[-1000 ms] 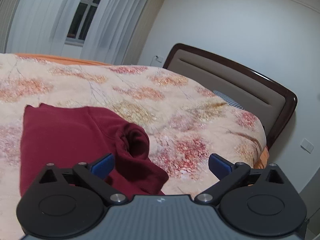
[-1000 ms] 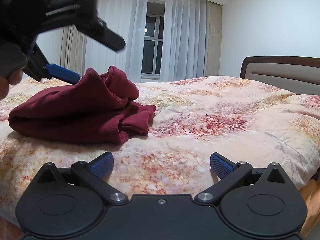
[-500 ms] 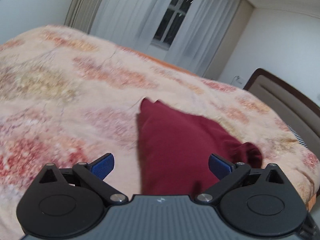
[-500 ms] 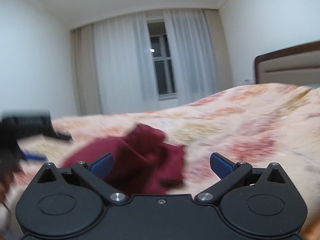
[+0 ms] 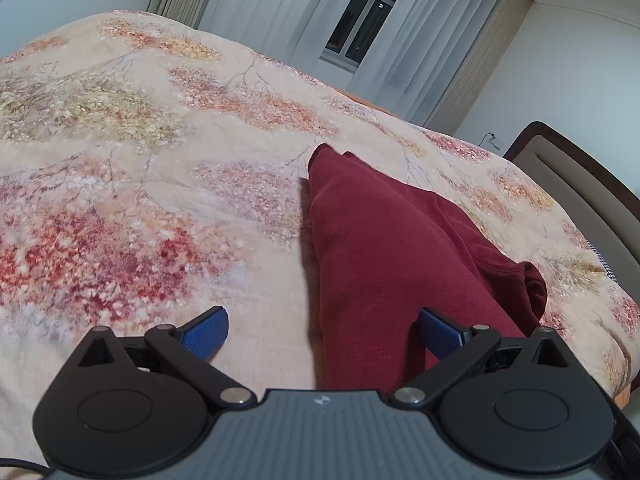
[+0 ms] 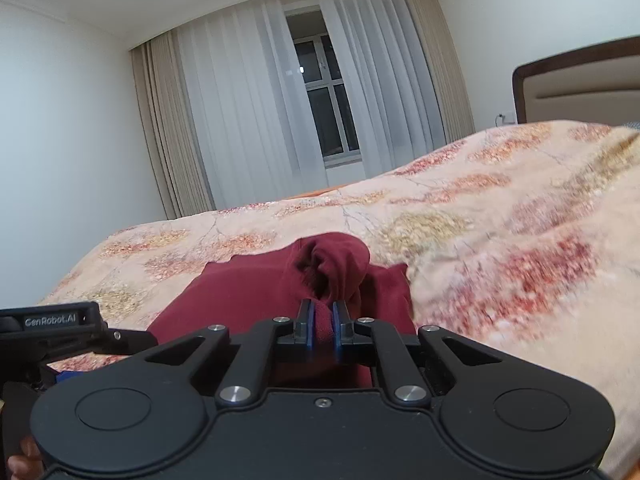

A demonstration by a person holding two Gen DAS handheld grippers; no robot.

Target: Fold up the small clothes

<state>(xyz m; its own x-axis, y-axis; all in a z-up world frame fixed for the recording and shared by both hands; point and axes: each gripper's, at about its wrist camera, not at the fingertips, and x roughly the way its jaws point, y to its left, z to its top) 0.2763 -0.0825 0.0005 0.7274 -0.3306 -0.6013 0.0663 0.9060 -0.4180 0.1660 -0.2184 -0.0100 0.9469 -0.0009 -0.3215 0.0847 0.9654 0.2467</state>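
Note:
A dark red garment [image 5: 380, 240] lies partly folded on the floral bedspread [image 5: 140, 200], with a bunched lump at its right end. My left gripper [image 5: 320, 330] is open just above it and straddles its left edge: one blue pad is over the bedspread, the other over the cloth. In the right wrist view, my right gripper [image 6: 322, 326] has its jaws closing, and the blue pads pinch a fold of the red garment [image 6: 248, 292] just below the raised lump [image 6: 336, 260].
The bedspread [image 6: 520, 240] spreads wide on all sides of the garment. A brown padded headboard [image 5: 580, 176] stands at the right. Sheer curtains [image 6: 280, 120] cover a window at the back. The left tool's black housing [image 6: 52, 322] and a fingertip [image 6: 20, 464] show at lower left.
The right gripper went from wide open to pinched on the red cloth by the lump. The left gripper swung from the bunched end to the garment's left edge, still open.

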